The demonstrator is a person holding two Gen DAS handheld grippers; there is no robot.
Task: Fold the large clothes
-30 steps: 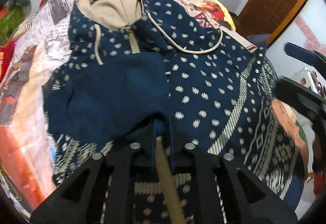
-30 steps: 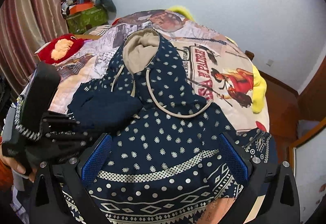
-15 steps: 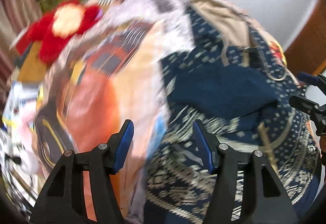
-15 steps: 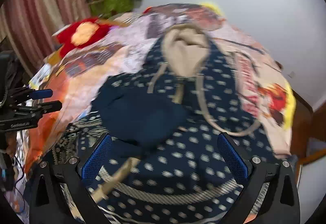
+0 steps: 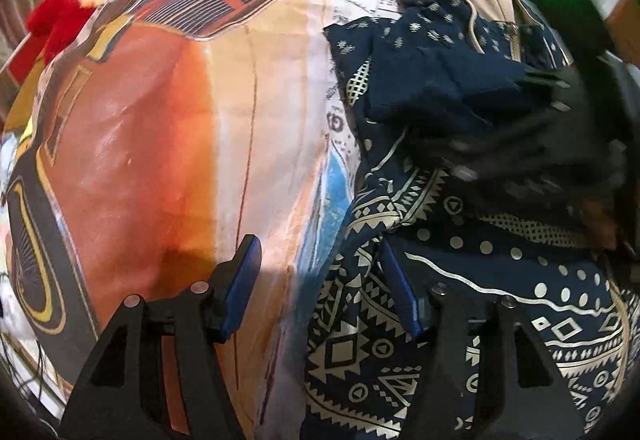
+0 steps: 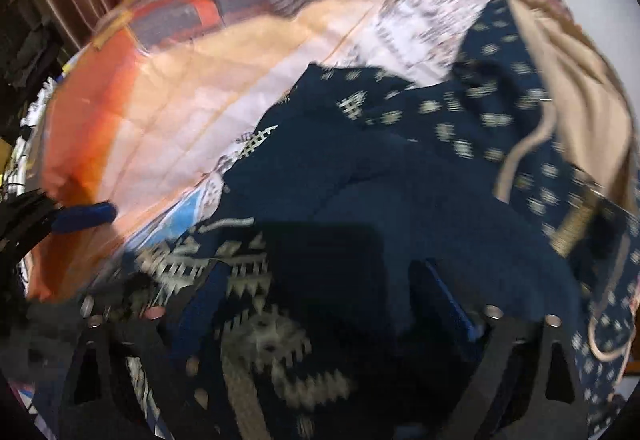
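1. A second ago the left gripper (image 5: 320, 280) pinched the navy hoodie (image 5: 460, 280) by a folded sleeve; now its jaws stand apart at the lower middle, straddling the hoodie's left edge on the printed bedspread (image 5: 180, 140).
2. The right gripper (image 6: 328, 304) has dropped close over the hoodie's patterned hem; its jaws have just been narrowing, still spread, cloth between them.
3. The bedspread's print is too blurred to read.

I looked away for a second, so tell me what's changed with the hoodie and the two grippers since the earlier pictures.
The left gripper let go of the folded-in sleeve, opened, and swung to the hoodie's hem edge beside the bedspread. The right gripper dropped close over the hem, its jaws closing, cloth between them. The sleeve stays folded across the chest.
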